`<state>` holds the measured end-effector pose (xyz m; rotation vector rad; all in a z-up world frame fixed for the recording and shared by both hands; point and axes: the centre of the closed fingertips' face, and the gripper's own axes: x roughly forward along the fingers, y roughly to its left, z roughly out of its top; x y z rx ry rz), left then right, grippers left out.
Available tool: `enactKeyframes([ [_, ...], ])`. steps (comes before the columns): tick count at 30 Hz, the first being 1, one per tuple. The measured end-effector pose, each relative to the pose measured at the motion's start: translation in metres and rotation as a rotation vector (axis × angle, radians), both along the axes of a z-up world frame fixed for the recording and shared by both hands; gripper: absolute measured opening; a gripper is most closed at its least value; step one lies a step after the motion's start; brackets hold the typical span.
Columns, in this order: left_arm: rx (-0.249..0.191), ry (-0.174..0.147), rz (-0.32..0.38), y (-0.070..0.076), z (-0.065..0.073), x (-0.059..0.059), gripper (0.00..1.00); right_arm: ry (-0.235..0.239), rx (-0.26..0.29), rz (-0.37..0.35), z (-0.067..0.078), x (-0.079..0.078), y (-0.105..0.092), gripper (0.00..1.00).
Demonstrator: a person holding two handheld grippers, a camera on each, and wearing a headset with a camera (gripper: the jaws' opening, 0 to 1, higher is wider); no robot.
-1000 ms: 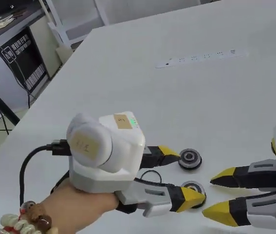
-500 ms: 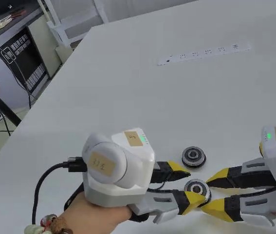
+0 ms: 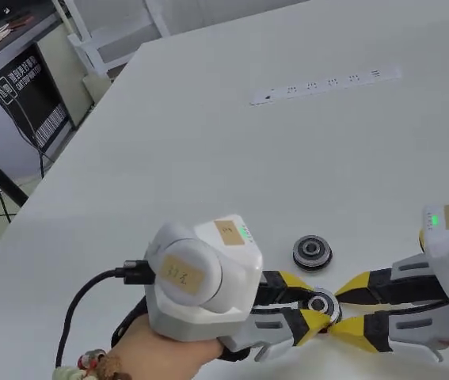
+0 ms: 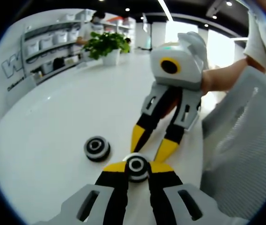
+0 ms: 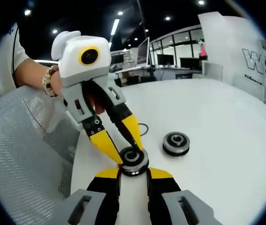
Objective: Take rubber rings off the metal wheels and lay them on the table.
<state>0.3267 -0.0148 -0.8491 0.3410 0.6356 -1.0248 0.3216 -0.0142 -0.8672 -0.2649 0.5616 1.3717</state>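
The left hand [image 3: 165,352] holds the left tool [image 3: 314,302] low over the white bench [image 3: 208,142]. The tool lies almost flat. Its jaws pinch a metal wheel [image 5: 133,159] from both sides. The right tool [image 5: 133,173] faces it from the other side. Its jaws are a little apart, with the tips at the same wheel. I cannot tell if they squeeze it. A second wheel [image 3: 312,252] lies flat on the bench, just beside.

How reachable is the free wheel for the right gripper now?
Probably not yet: the right gripper and left gripper both clamp the near wheel. Otherwise bare table leads to the free wheel.
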Motion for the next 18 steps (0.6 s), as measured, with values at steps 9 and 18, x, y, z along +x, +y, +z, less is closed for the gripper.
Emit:
enactKeyframes([
  [9,0.002,-0.013,-0.008,0.0017,0.0003,0.002,0.14,-0.009,-0.015,-0.005,-0.0013,-0.001,-0.0042,0.1],
  [18,-0.003,-0.014,-0.028,-0.0013,-0.0001,-0.0006,0.15,-0.005,-0.003,-0.033,-0.0008,0.0011,-0.0047,0.0],
])
